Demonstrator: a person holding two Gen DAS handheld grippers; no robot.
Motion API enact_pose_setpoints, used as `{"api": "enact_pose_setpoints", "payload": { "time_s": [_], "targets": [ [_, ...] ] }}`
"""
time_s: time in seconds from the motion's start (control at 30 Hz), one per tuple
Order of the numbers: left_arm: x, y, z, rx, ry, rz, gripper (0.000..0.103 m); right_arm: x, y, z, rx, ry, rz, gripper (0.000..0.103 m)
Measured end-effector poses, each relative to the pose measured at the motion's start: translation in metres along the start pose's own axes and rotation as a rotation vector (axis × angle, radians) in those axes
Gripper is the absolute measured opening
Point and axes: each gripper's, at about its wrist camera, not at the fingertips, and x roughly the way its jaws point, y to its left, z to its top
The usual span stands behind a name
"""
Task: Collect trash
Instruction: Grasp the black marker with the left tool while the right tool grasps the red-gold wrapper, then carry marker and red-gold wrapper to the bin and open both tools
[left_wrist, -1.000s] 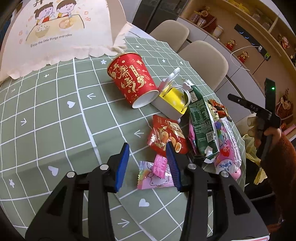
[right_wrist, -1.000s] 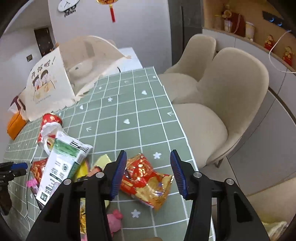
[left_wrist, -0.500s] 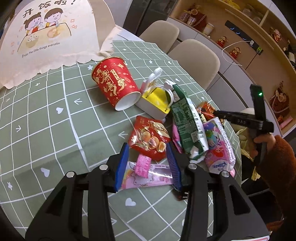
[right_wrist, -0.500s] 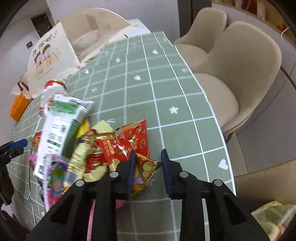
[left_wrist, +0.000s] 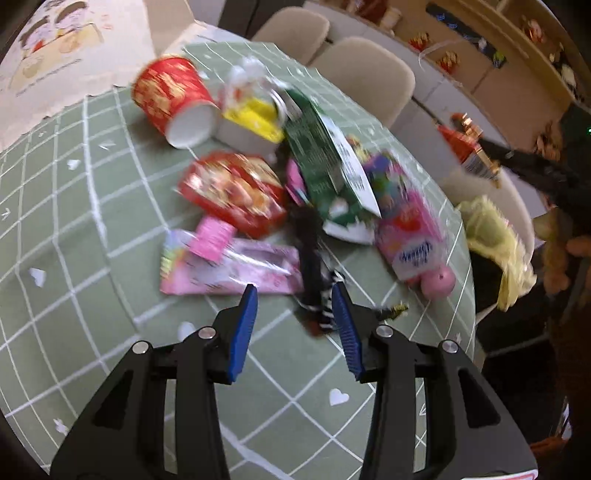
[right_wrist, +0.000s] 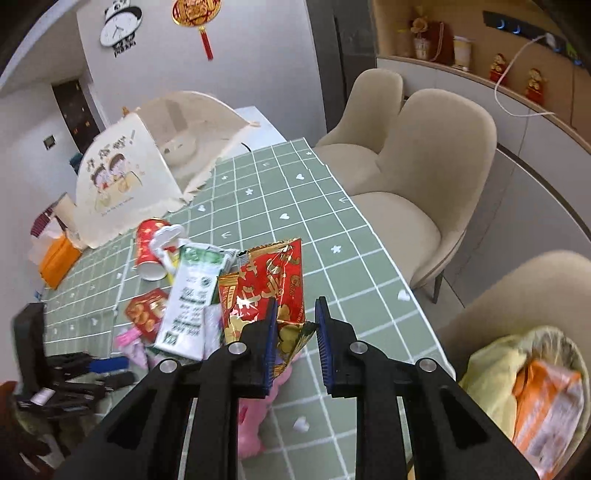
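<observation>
Blue-padded left gripper (left_wrist: 293, 312) up front, jaws spread wide w/ nothing between them, hovering over the green grid cloth (left_wrist: 74, 332). Just past its tips: a dark striped scrap (left_wrist: 317, 291) lying on the cloth, blurry, can't tell what it is. Left of that, a pink wrapper (left_wrist: 229, 266) lying flat. Behind it, the red snack pack (left_wrist: 232, 192), then the green-white carton (left_wrist: 328, 166) leaning over a pink bag (left_wrist: 406, 225). Further back, a red cup (left_wrist: 173, 99) tipped on its side, mouth toward the camera, touching a yellow box (left_wrist: 255, 118). Far edge: the cream food cover (left_wrist: 55, 48). Over to the right wrist view — right gripper (right_wrist: 295, 325) has a red-gold foil bag (right_wrist: 266, 291) pinched by its lower corner; the left pad is on the foil, tho a gap shows by the right pad, so the bite is partial. Bag is lifted off the cloth, standing up in front of the pile. Lower right, a bin (right_wrist: 524, 384) w/ a yellow liner, orange pack already inside, sits beside the table near a beige chair (right_wrist: 424, 192). Wall clock (right_wrist: 122, 26) at the very back.
</observation>
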Motion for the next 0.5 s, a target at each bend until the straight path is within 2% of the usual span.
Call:
{"api": "enact_pose_setpoints", "payload": {
  "time_s": [0.1,0.17,0.23,0.37,0.5],
  "targets": [
    [0.015,-0.01,-0.002,0.008,0.044,0.025,0.04,-0.014,0.0,-0.014,0.005,-0.011,-0.022,0.02],
    [0.018,-0.017,-0.003,0.021,0.035,0.039,0.04,-0.023,-0.001,-0.024,0.019,-0.016,-0.032,0.02],
    [0.021,-0.022,-0.003,0.03,0.047,0.026,0.026,-0.028,-0.003,-0.032,0.038,-0.023,-0.035,0.02],
    [0.02,-0.026,-0.003,0.027,0.042,0.048,0.02,-0.042,-0.01,-0.045,0.072,-0.043,-0.042,0.02],
    [0.001,-0.032,0.003,0.018,0.004,0.069,0.019,-0.061,-0.011,-0.047,0.075,-0.076,-0.021,0.02]
  ]
}}
